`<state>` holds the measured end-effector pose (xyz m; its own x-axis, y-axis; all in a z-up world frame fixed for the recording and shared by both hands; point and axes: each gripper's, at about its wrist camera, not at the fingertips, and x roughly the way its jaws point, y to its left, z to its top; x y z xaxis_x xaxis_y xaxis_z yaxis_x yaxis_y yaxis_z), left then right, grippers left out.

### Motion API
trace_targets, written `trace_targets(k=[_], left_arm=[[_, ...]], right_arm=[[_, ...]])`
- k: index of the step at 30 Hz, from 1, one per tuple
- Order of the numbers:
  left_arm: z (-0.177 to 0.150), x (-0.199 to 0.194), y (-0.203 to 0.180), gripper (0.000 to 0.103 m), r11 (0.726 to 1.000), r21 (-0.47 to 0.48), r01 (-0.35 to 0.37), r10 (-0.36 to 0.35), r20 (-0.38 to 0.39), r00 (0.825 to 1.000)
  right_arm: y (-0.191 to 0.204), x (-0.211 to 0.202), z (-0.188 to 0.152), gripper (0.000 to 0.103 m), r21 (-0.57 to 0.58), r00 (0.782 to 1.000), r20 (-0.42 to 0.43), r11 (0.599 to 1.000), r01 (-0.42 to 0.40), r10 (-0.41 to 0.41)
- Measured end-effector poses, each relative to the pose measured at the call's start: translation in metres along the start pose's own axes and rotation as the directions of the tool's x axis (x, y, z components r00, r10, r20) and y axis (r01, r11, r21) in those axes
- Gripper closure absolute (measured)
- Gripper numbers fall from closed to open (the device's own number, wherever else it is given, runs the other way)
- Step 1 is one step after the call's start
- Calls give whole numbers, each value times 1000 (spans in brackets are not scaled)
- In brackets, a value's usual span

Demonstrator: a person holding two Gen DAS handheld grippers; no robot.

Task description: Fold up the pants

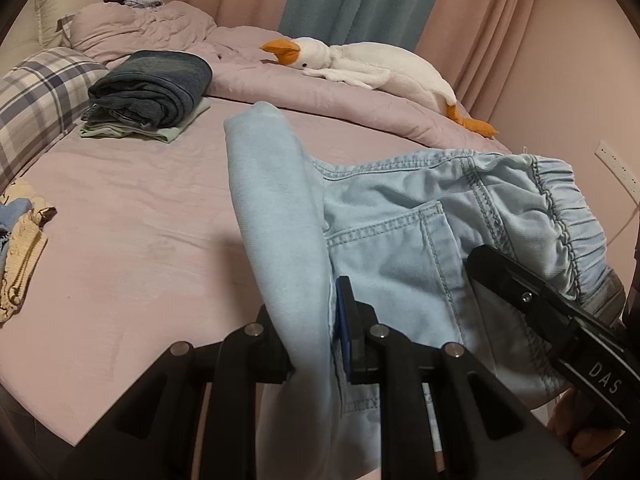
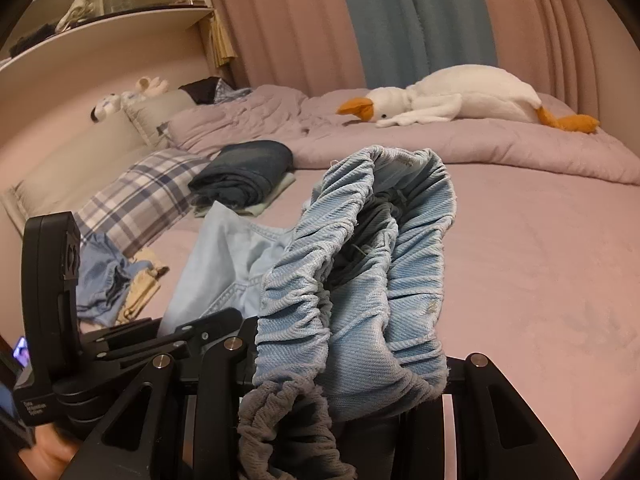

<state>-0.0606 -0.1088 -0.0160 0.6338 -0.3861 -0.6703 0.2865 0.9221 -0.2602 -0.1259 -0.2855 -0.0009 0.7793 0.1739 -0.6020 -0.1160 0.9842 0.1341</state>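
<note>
While soft pale denim pants (image 1: 400,240) are held above the bed (image 1: 140,220), a smooth fold is clamped by the left claw (image 1: 316,352) at 6 o'clock, and the ruched elastic waistband (image 2: 360,280) by the right claw (image 2: 348,384).

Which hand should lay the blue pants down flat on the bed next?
Probably the right hand-held gripper: it pinches the stretchy waistband over open pink bed. The left hand-held gripper only holds a fold of the light blue pants.
</note>
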Motion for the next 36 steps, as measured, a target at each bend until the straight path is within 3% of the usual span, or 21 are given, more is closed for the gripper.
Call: trace_targets(k=[19,36], left_arm=[[24,20,23,85,1000,-10,-18,19,4,1000],[49,61,39,85,1000,-13,-27,27,-28,999]], right_arm=[[10,29,15,65,-24,1000,-20,1000,-12,11],[1,65,27,65,-23,999,-43,1000,-5,4]])
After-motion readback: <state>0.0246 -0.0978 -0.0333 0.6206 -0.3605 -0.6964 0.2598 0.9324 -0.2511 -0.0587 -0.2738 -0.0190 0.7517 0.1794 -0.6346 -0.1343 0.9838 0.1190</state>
